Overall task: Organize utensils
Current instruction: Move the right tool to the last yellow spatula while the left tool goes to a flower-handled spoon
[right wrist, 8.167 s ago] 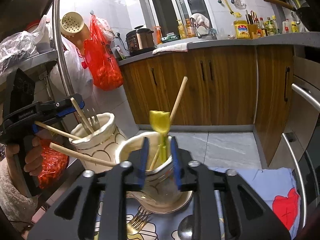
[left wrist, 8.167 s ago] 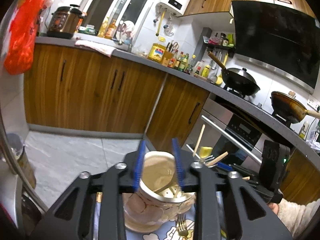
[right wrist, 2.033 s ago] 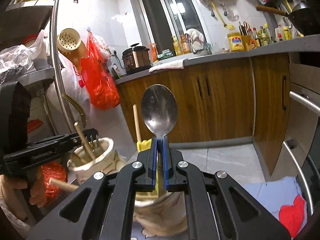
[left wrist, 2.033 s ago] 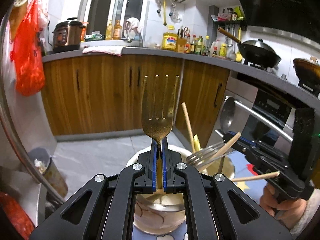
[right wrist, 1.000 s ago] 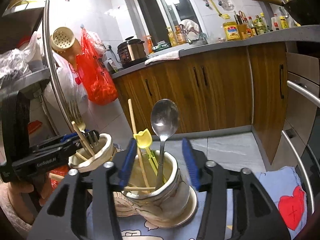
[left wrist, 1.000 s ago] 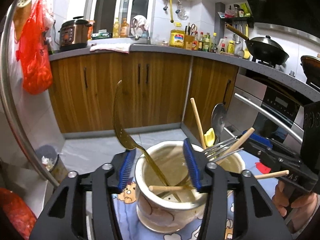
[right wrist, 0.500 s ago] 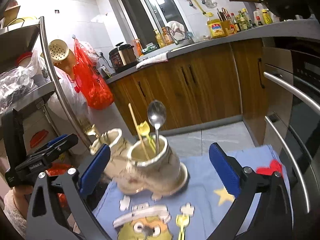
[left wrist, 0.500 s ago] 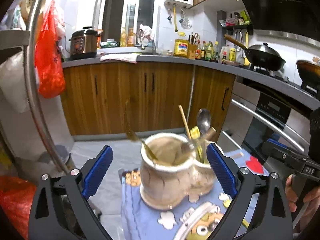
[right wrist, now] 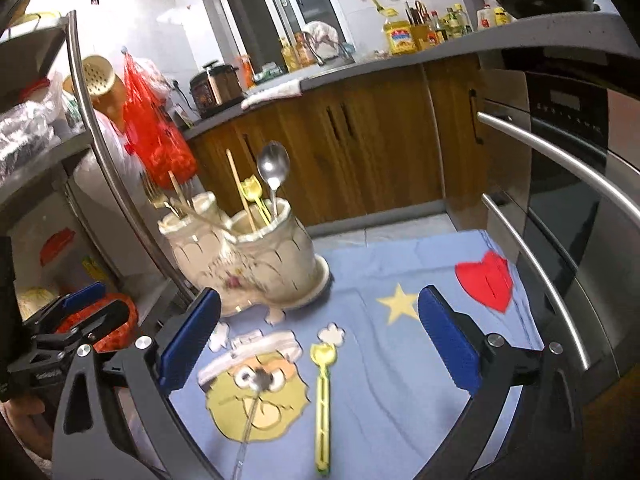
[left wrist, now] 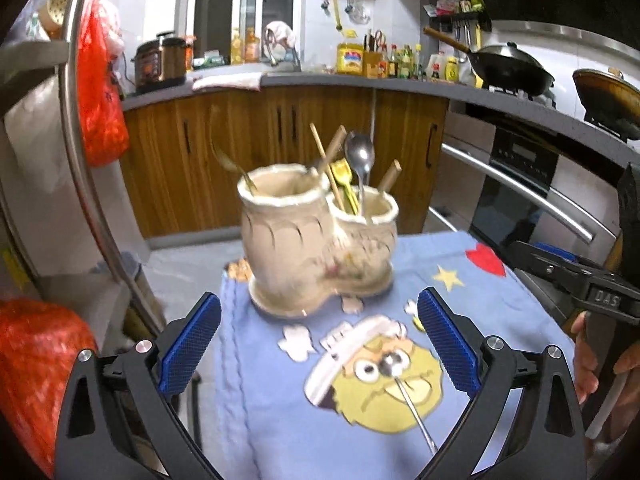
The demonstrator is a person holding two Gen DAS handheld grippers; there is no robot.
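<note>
The left gripper [left wrist: 318, 344] and the right gripper [right wrist: 318, 344] are both spread wide, and nothing is held between their blue pads. A cream two-cup holder [left wrist: 316, 240] is set at the far edge of a blue cloth [right wrist: 400, 380], filled with forks, chopsticks and a metal spoon [right wrist: 273, 168]. On the cloth (nearer the cameras) lie a yellow fork [right wrist: 323, 392] and a small spoon [left wrist: 404, 392].

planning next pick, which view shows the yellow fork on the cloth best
The right wrist view: the yellow fork lies whole on the blue cloth between the open fingers. In the left wrist view I cannot find it.
</note>
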